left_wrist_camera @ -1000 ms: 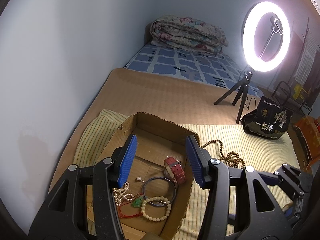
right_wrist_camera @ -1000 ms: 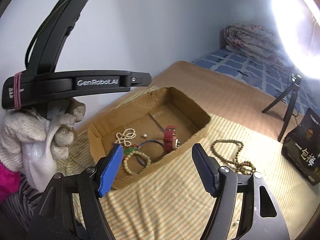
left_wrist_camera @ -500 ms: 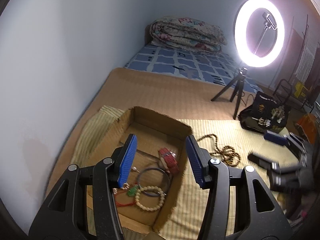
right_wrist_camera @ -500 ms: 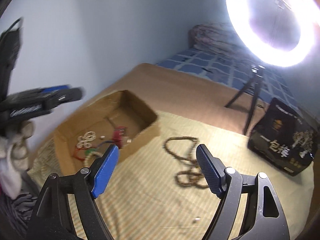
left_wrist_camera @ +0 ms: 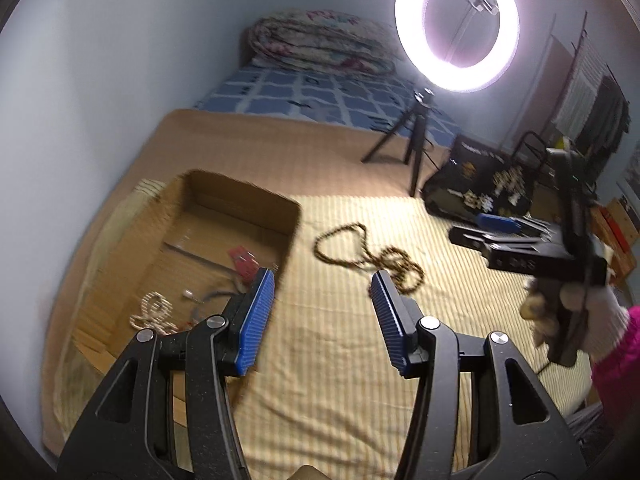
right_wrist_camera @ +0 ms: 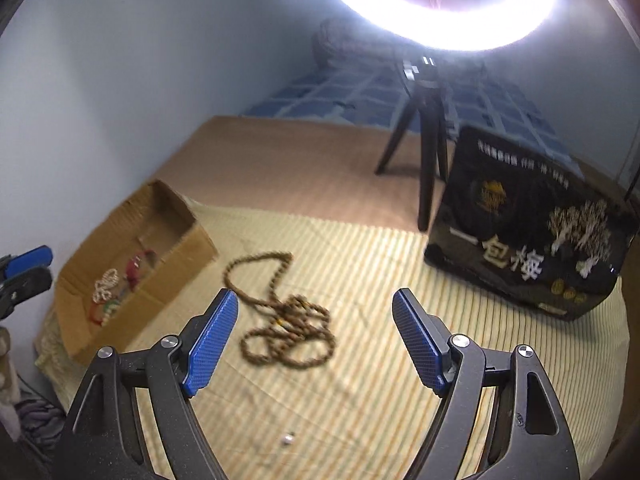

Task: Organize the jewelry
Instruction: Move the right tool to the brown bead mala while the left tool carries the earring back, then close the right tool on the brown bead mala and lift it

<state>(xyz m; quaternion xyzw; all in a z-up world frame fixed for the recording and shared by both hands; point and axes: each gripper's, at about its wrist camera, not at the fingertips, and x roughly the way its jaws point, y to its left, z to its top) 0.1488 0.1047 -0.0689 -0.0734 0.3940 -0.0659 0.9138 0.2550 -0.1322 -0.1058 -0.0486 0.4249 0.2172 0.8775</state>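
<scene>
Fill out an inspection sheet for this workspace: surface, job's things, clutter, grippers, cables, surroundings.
Surface: striped yellow cloth over a brown mat.
Job's things: brown bead necklace loose on the cloth; cardboard box holding a pearl strand and a red piece; small bead on the cloth.
Clutter: black printed bag.
Grippers: left gripper open, empty; right gripper open, empty, jaws just widened, pointing at the necklace.
Cables: nothing seen.
Surroundings: ring light on a tripod, folded quilt, pale wall.

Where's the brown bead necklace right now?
In the right wrist view the bead necklace lies coiled on the striped cloth, outside the cardboard box to its left, ahead of the right tool.
</scene>
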